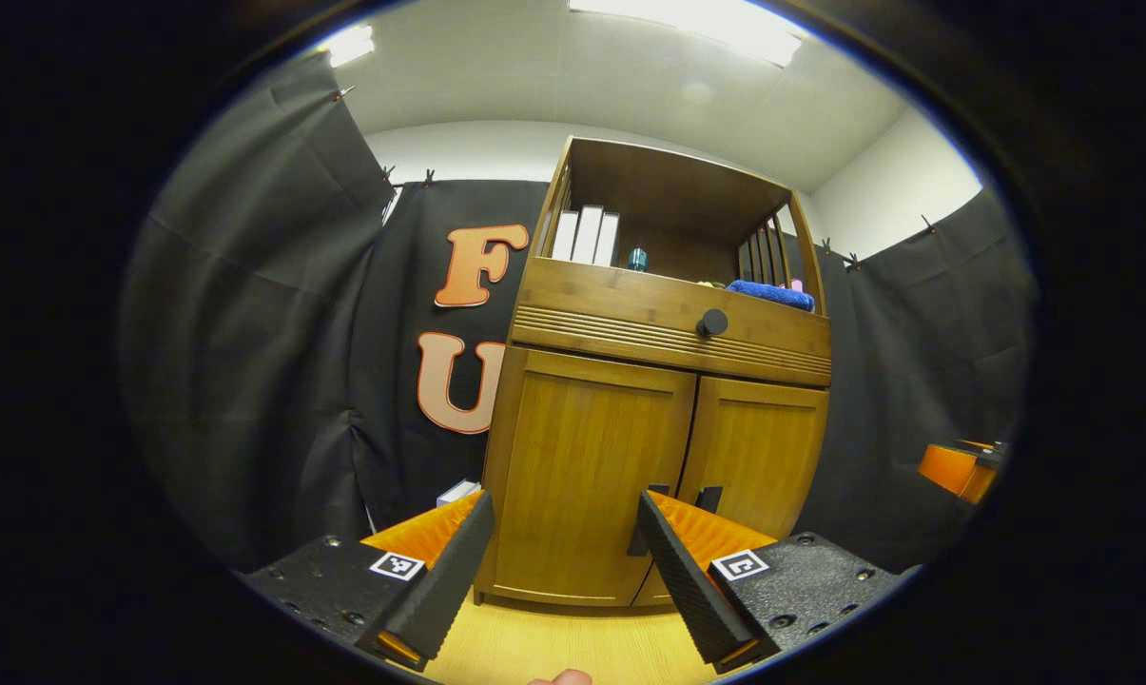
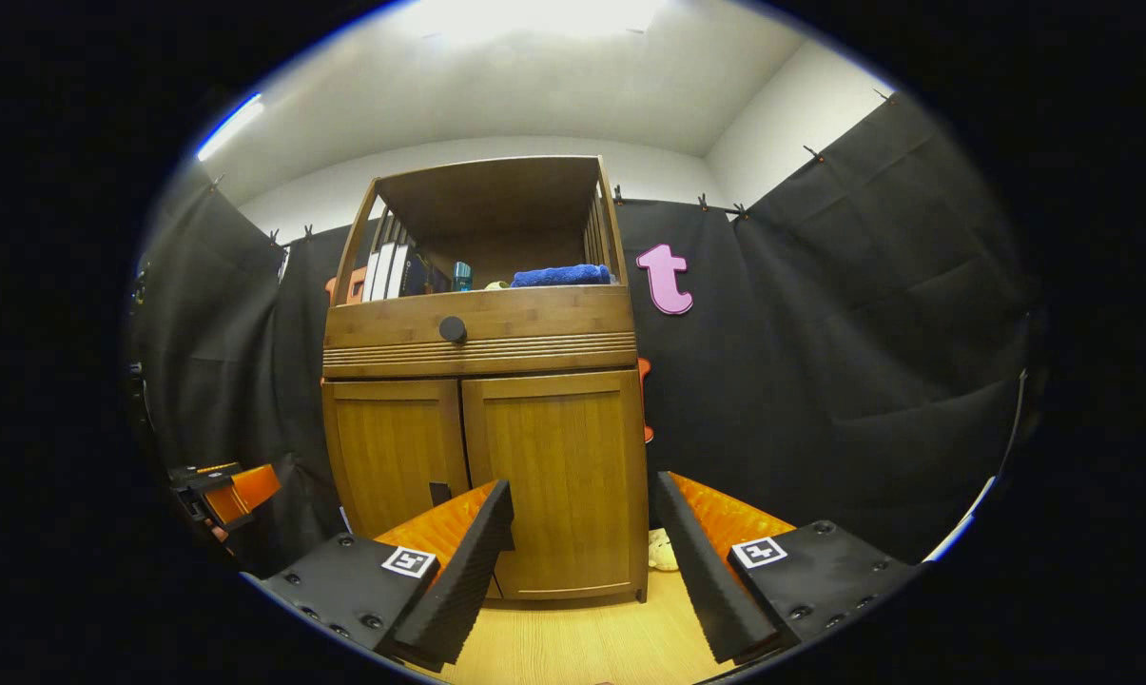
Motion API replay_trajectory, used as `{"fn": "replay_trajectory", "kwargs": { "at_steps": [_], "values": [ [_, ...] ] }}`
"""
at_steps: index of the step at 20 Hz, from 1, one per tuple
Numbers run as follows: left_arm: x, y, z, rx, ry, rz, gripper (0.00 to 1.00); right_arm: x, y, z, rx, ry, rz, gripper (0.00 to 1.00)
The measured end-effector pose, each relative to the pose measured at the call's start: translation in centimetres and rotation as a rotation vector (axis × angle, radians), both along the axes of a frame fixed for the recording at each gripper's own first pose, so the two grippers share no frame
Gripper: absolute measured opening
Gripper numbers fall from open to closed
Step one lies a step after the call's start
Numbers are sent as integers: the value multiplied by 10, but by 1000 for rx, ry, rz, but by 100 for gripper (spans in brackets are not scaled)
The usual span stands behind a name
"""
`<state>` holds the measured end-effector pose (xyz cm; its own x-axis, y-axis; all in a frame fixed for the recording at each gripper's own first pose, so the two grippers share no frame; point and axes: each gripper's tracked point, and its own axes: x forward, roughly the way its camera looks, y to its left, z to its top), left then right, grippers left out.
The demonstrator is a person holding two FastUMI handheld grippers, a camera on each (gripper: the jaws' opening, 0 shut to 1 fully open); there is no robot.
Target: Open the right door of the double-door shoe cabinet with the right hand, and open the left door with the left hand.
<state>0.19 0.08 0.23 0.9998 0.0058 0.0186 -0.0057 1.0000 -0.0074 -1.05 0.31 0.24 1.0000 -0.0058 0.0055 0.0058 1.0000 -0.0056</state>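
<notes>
The bamboo shoe cabinet stands ahead with both doors closed. In the left gripper view its left door sits between my fingers, and the right door lies beyond my right finger. A dark handle shows on the right door near the centre seam. The left door's handle is partly hidden by my finger. My left gripper is open, short of the cabinet, holding nothing. In the right gripper view the right door faces my right gripper, also open and apart from it. The left door carries a small dark handle.
Above the doors is a drawer with a round black knob. An open shelf holds books and a blue towel. A white box lies left of the cabinet and a pale object right of it. The floor is wooden.
</notes>
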Motion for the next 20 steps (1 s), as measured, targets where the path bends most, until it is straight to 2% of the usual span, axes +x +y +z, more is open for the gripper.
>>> {"fn": "replay_trajectory", "kwargs": {
  "at_steps": [2, 3, 4, 5, 7, 8, 9, 10, 11, 13, 14, 15, 16, 17, 20],
  "values": [
    [0, 1, 1, 6, -2, 5, 92, 0, 0, 0, 0, 2, 1, 89],
    [-1, 1, 1, 8, -4, 8, 92, -1, 1, -1, 0, 2, 1, 98],
    [-1, 1, 2, 8, -6, 10, 92, -1, 1, -2, 0, 4, 1, 98],
    [-1, 2, 1, 9, -7, 12, 92, -1, 2, -3, 1, 5, 2, 89],
    [-1, 2, 2, 9, -10, 16, 92, 0, 3, -3, 1, 7, 4, 89],
    [-1, 3, 2, 9, -12, 18, 92, 1, 4, -4, 0, 6, 5, 98],
    [-1, 3, 2, 8, -13, 22, 92, 2, 5, -4, -1, 7, 7, 89],
    [-1, 4, 2, 6, -14, 25, 92, 4, 6, -4, -3, 6, 10, 89],
    [-1, 4, 3, 2, -16, 28, 92, 6, 8, -2, -4, 3, 16, 97],
    [0, 5, 3, -3, -19, 35, 92, 14, 12, 1, -5, -2, 25, 97],
    [0, 5, 3, -1, -17, 38, 92, 19, 13, 0, 2, 0, 25, 89],
    [0, 6, 2, 4, -15, 44, 95, 25, 15, 0, 16, 1, 32, 89],
    [0, 8, 2, 9, -17, 51, 98, 32, 21, 0, 28, -2, 45, 97],
    [1, 9, 2, 13, -17, 58, 92, 41, 25, -1, 34, -4, 53, 97],
    [1, 10, 3, 22, -22, 77, 92, 71, 30, -5, 31, -7, 72, 97]
  ]
}}
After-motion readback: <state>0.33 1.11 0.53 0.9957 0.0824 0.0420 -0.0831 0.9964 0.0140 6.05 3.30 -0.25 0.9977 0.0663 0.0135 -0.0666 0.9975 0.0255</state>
